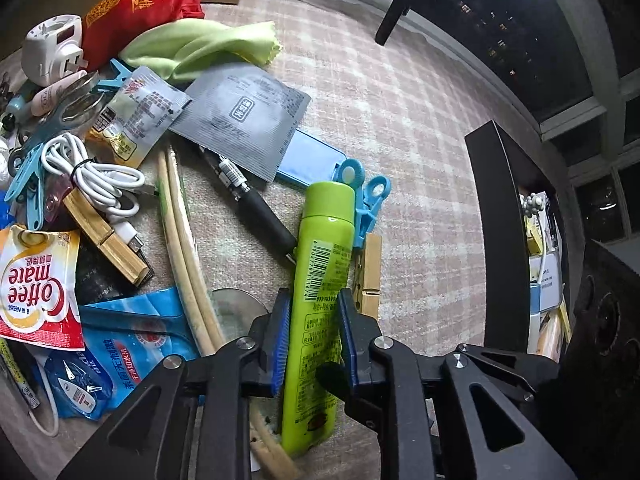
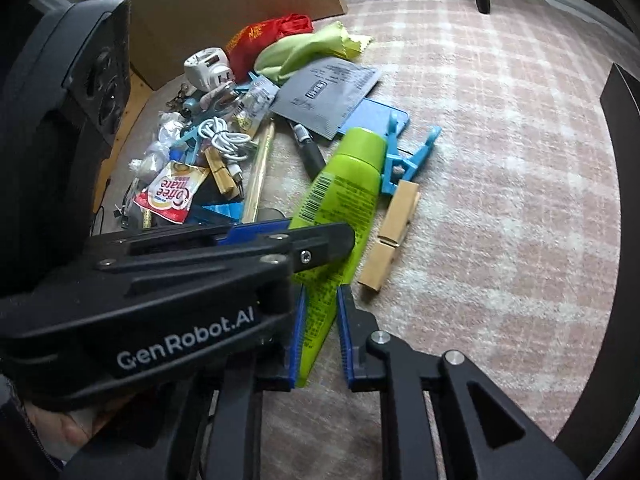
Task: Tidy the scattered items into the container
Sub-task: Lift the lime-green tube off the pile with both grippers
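Observation:
A lime-green tube (image 1: 320, 288) lies on the checked carpet at the near edge of a pile of scattered items. My left gripper (image 1: 314, 300) has its blue pads on both sides of the tube's body and is shut on it. In the right wrist view the same tube (image 2: 344, 192) runs down between my right gripper's (image 2: 320, 304) blue pads, which stand slightly apart from the tube's flat tail. The left gripper's black finger (image 2: 312, 246) crosses the tube there. A dark container wall (image 1: 516, 216) stands to the right.
The pile holds a Coffee mate sachet (image 1: 36, 280), a white cable (image 1: 96, 180), wooden pegs (image 2: 390, 236), blue clips (image 1: 368, 196), a grey sachet (image 1: 244, 120), a black pen (image 1: 256, 208), a green cloth (image 1: 200, 48), a red bag (image 1: 132, 16) and a white plug adapter (image 1: 52, 48). A cardboard box (image 2: 224, 4) stands behind.

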The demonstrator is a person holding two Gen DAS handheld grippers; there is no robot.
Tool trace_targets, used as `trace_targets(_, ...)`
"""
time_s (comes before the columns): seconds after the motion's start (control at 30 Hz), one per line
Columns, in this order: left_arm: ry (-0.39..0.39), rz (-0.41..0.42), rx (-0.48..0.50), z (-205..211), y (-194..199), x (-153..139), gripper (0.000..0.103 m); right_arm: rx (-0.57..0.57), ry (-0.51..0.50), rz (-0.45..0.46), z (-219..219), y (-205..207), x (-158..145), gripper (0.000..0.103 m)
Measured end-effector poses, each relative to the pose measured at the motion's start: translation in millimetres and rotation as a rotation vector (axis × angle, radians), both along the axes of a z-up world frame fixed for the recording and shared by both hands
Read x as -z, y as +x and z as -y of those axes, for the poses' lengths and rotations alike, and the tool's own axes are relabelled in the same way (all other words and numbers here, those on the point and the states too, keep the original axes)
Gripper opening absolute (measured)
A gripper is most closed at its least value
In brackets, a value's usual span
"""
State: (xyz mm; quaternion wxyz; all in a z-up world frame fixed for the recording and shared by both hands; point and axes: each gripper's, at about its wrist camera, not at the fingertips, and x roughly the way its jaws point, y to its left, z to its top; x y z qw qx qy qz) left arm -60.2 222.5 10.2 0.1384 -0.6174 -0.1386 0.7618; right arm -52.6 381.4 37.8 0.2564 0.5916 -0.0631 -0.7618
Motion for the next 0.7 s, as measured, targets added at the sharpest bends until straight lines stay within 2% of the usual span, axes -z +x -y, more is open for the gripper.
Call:
trace_targets(0.1, 0.018, 0.001, -0.010, 2, 2, -1, 0.019, 0.014, -0.020, -0.007, -2, 3, -1, 0.017)
trace_targets(0.17, 0.036, 0.007, -0.003, 2, 3, -2, 0.019, 0.017, -0.060, 0.000, -7, 1, -5, 0.009)
trace_targets(0.2, 0.038, 0.008, 0.001, 1, 4, -1, 0.019, 0.012, -0.066, 0.001, -17, 17, -10, 0.008)
trace_targets(0.3, 0.043, 0.010, 0.004, -1, 4, 2, 0.020, 0.009, -0.052, 0.006, -17, 17, -11, 0.008)
trace_targets(0.4, 0.094, 0.038, -0.011, 7, 0, 5, 0.018, 0.066, -0.034, 0.016, -20, 15, -7, 0.011)
trace_targets(0.47, 0.090, 0.035, -0.009, 7, 2, 4, 0.017, 0.105, -0.018, 0.030, -30, 14, 0, 0.011)
trace_targets(0.53, 0.078, 0.018, 0.010, 4, 6, 3, 0.016, 0.128, -0.057, 0.055, -38, 13, 3, 0.011)
trace_targets(0.7, 0.138, 0.047, -0.005, 11, 10, 6, 0.013, 0.103, -0.036, 0.035, -31, 14, 2, 0.011)
